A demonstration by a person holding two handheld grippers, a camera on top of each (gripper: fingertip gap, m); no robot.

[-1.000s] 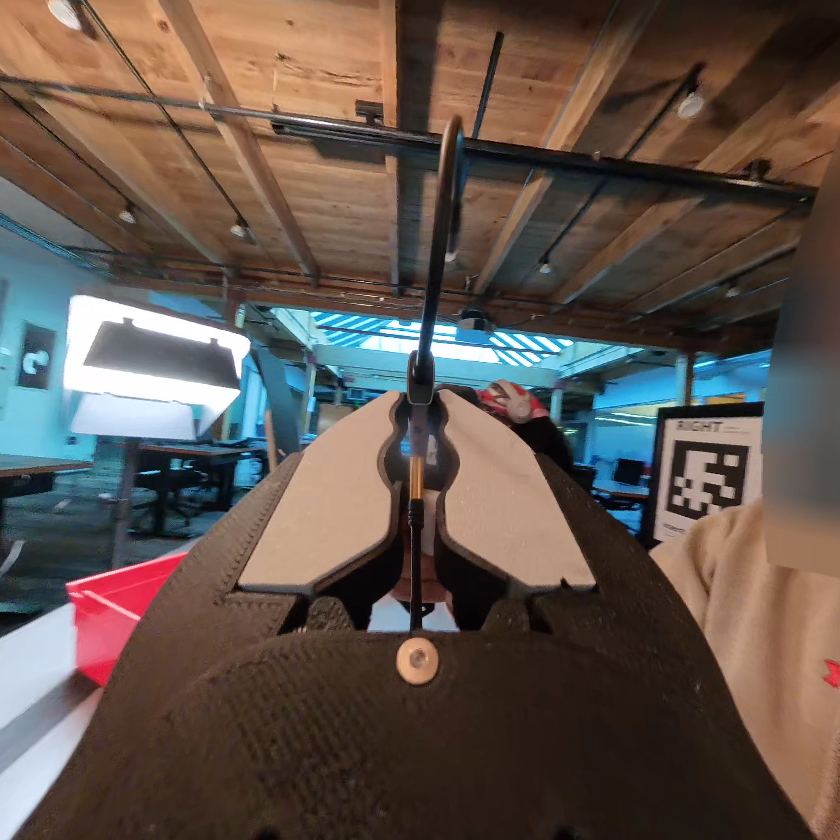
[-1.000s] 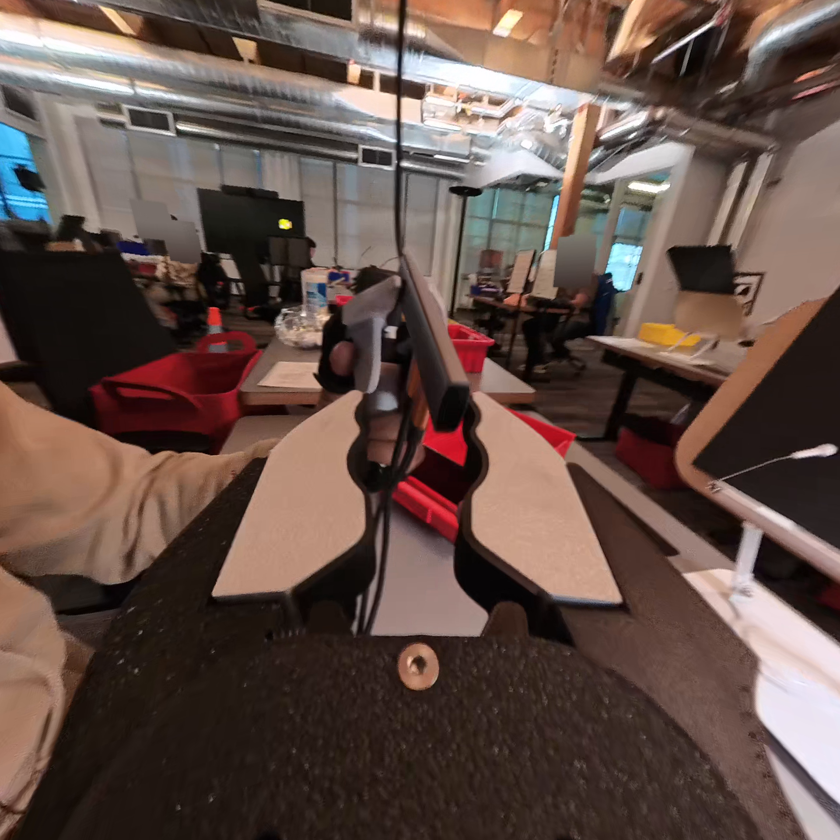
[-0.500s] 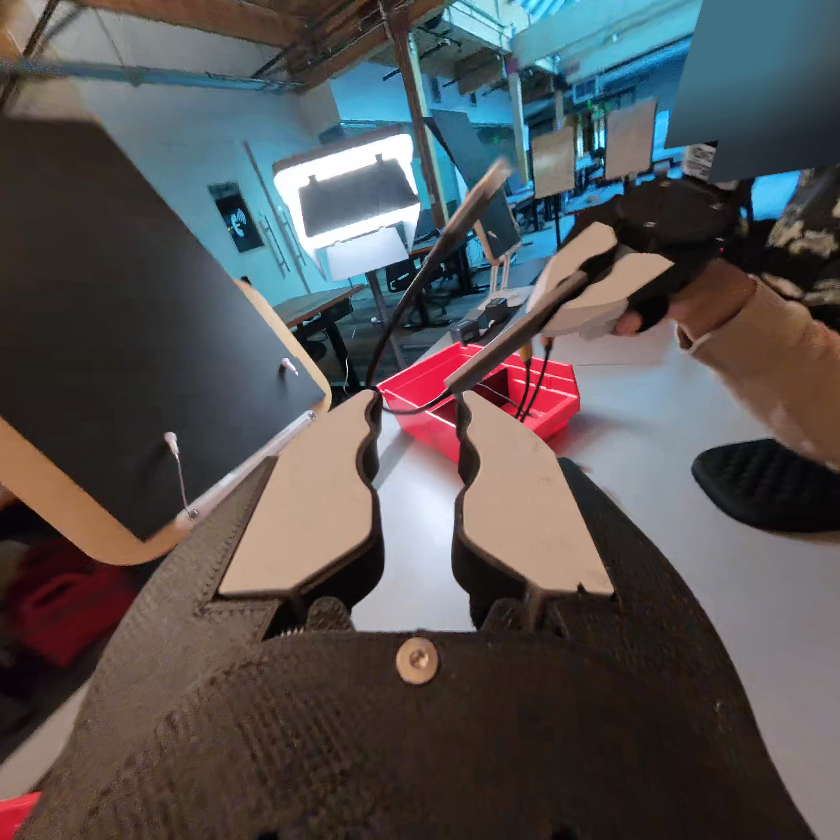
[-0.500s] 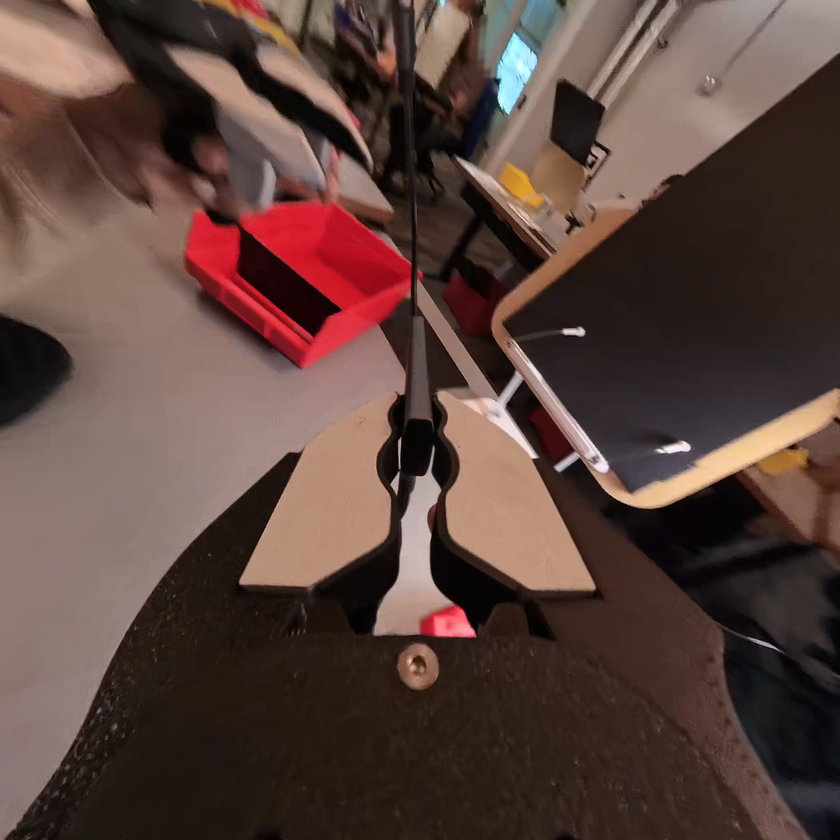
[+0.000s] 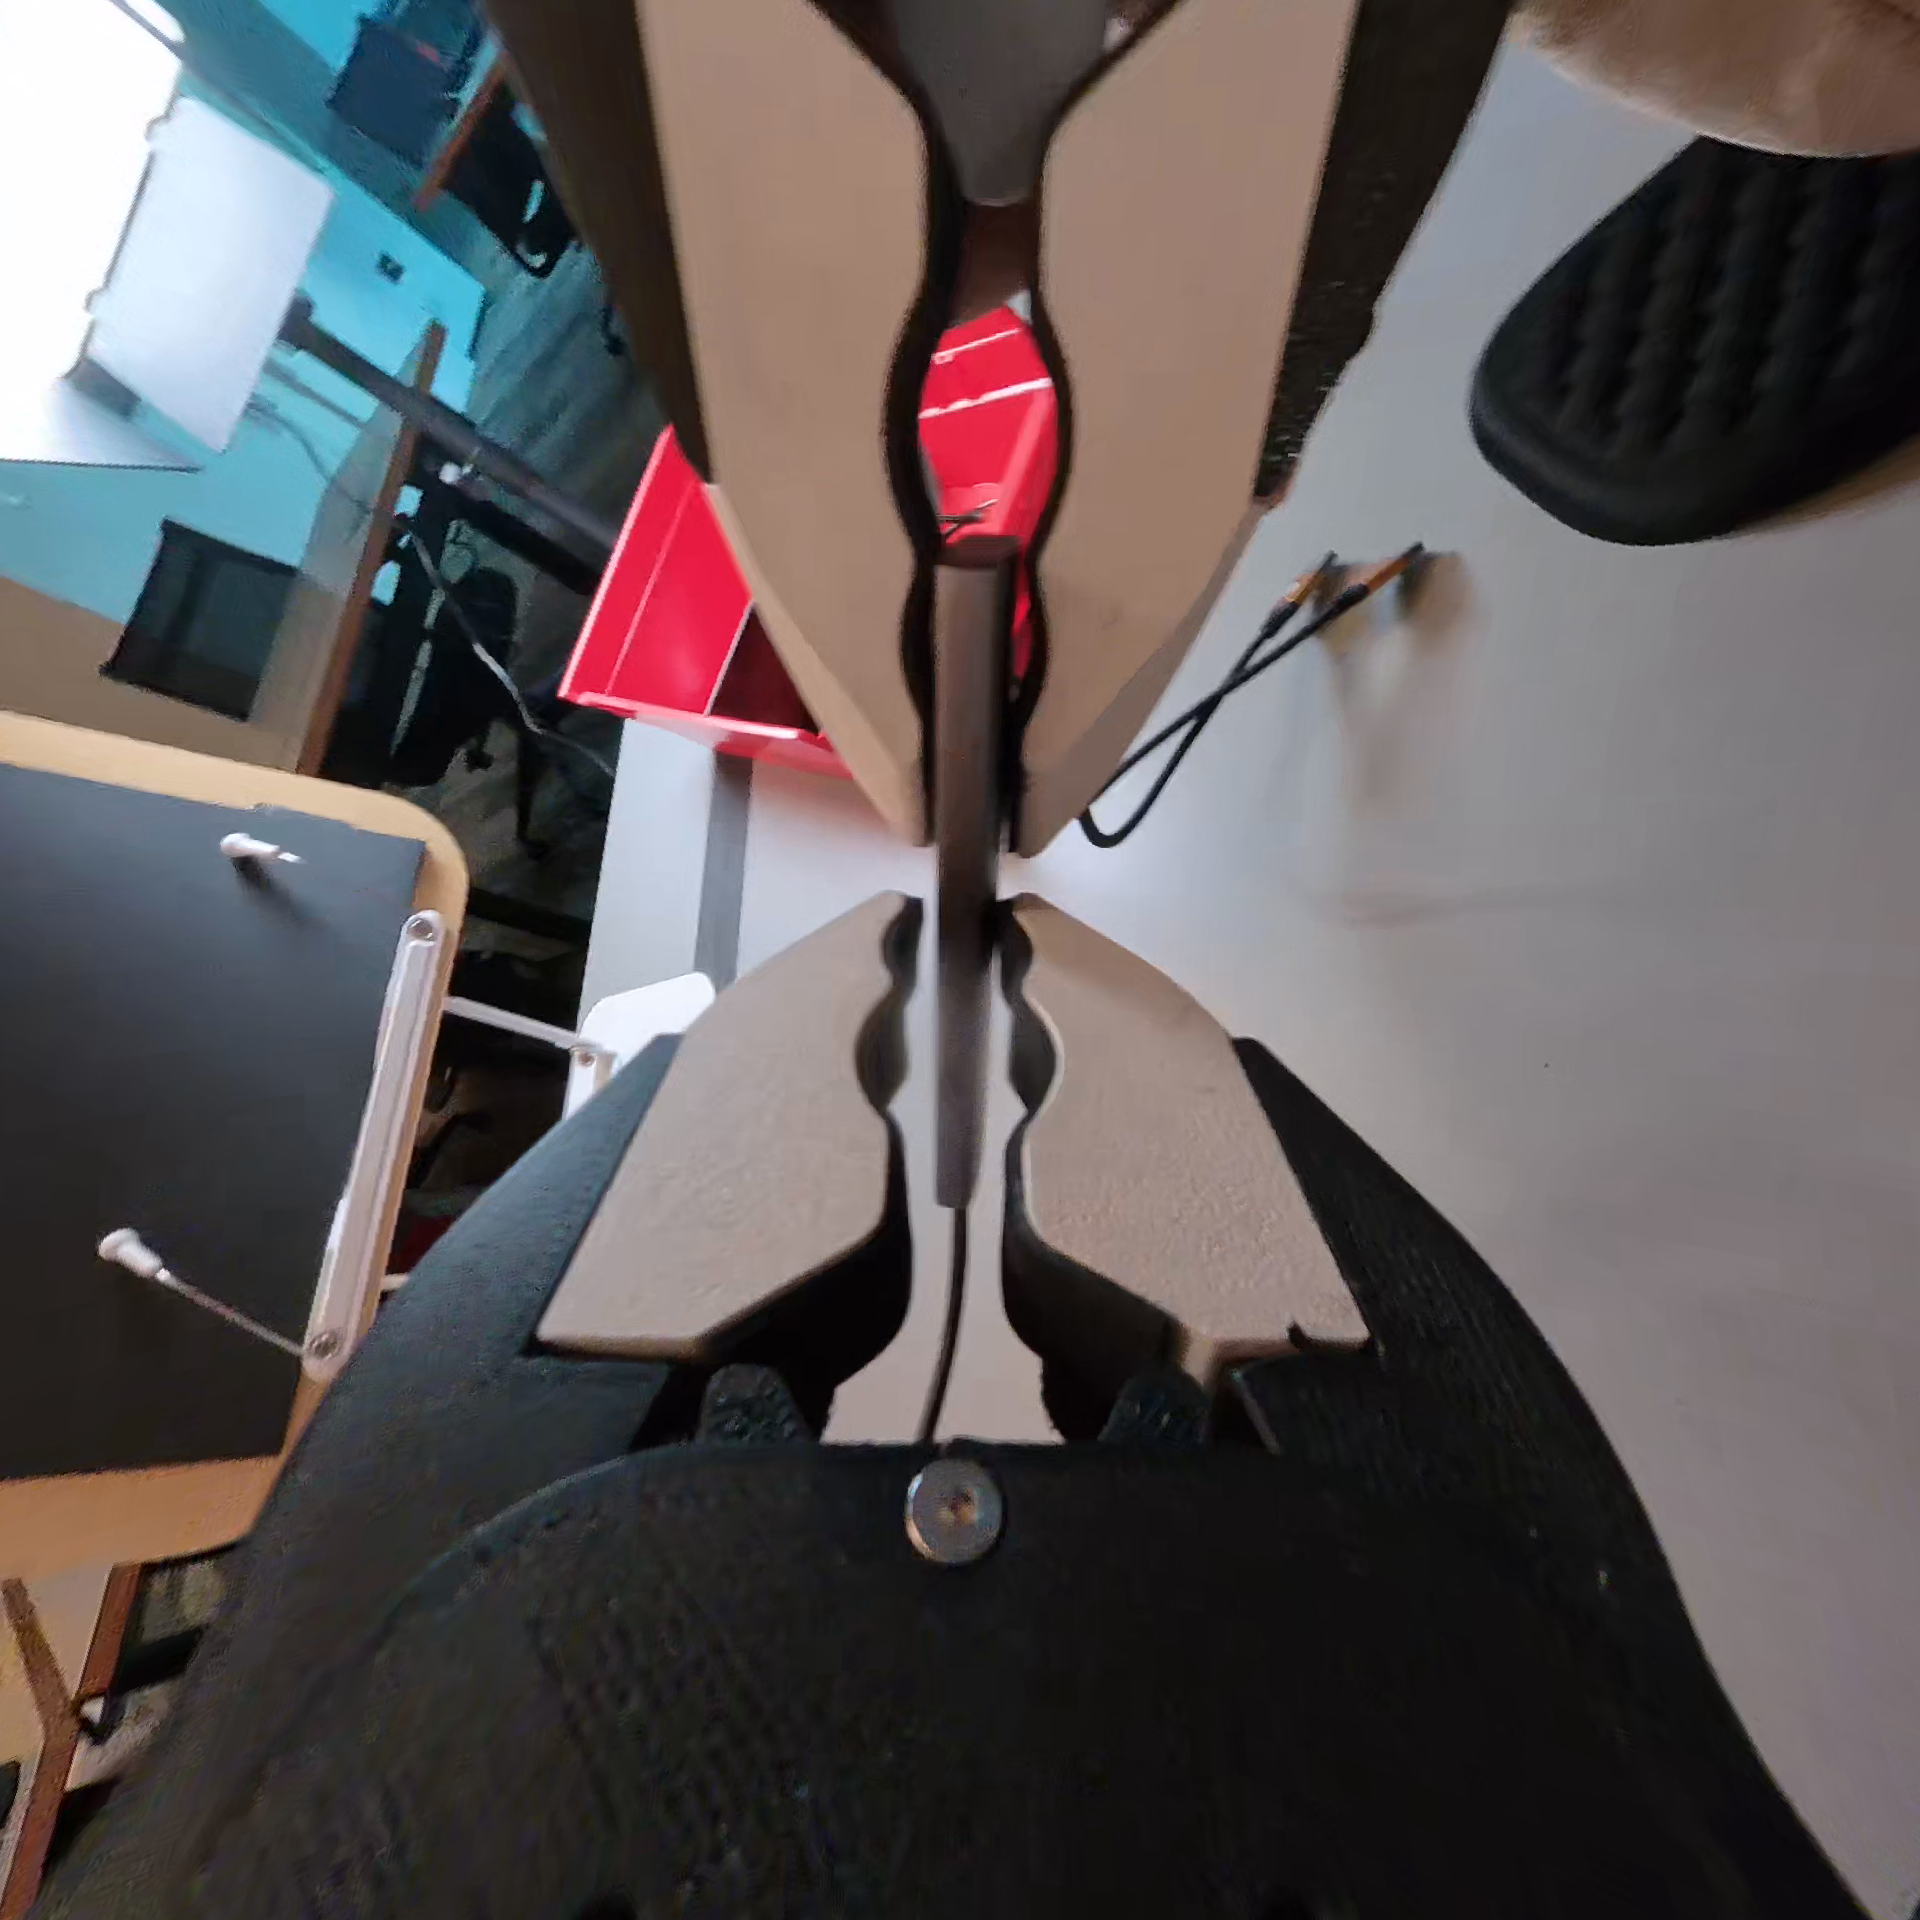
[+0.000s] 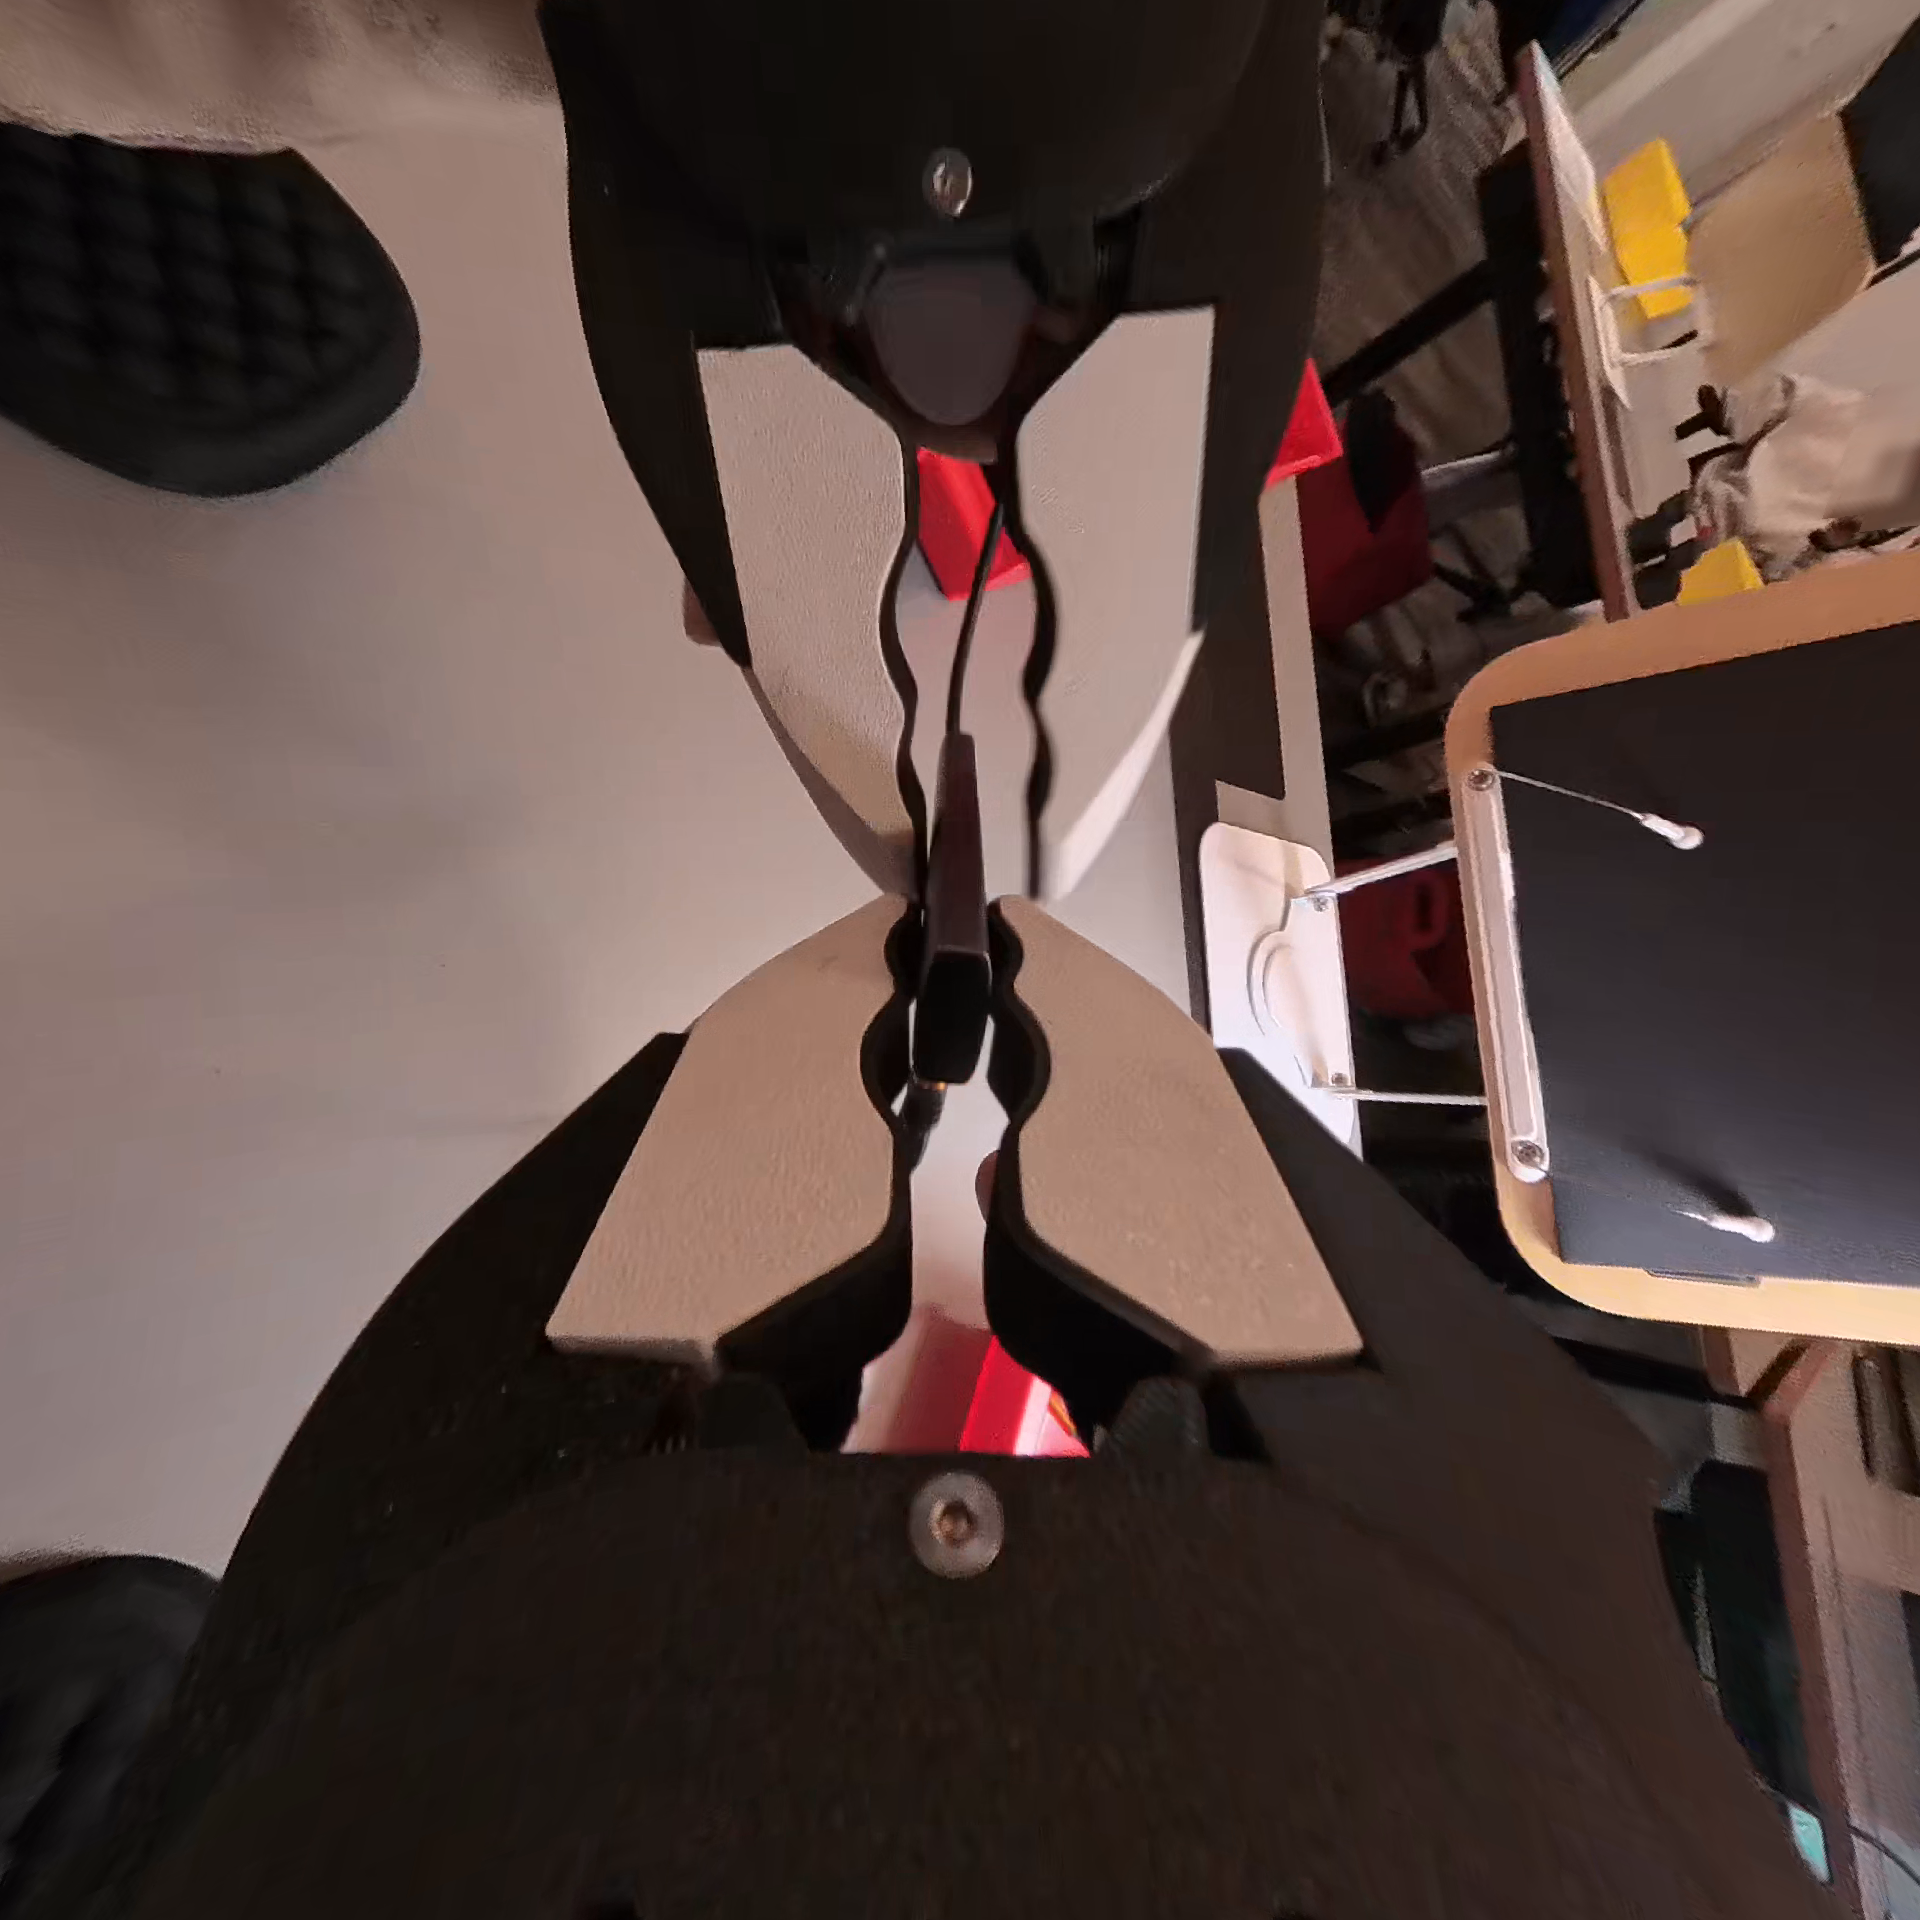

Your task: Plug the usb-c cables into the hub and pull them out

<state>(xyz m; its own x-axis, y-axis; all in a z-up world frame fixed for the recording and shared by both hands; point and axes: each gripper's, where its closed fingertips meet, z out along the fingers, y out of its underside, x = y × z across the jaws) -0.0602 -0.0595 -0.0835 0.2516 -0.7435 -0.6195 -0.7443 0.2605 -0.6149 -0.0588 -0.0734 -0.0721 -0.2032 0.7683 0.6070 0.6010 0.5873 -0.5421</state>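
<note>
The hub is a thin dark grey bar held level above the white table. My left gripper is shut on its near end, and the hub's thin black lead runs back between the fingers. My right gripper faces it from above, shut on the far end. In the right wrist view my right gripper pinches the hub, and a gold-collared plug sticks out of its near end. The left gripper is opposite. Two black USB-C cables lie on the table, gold ends free.
A red bin stands at the table's far edge. A black padded rest lies at the right, under a cream sleeve. A black board with a wooden rim stands off the table's left edge on a white stand.
Both grippers swung down from facing the room to facing each other over the table. My left gripper, open half a second ago, has closed on the hub's free end.
</note>
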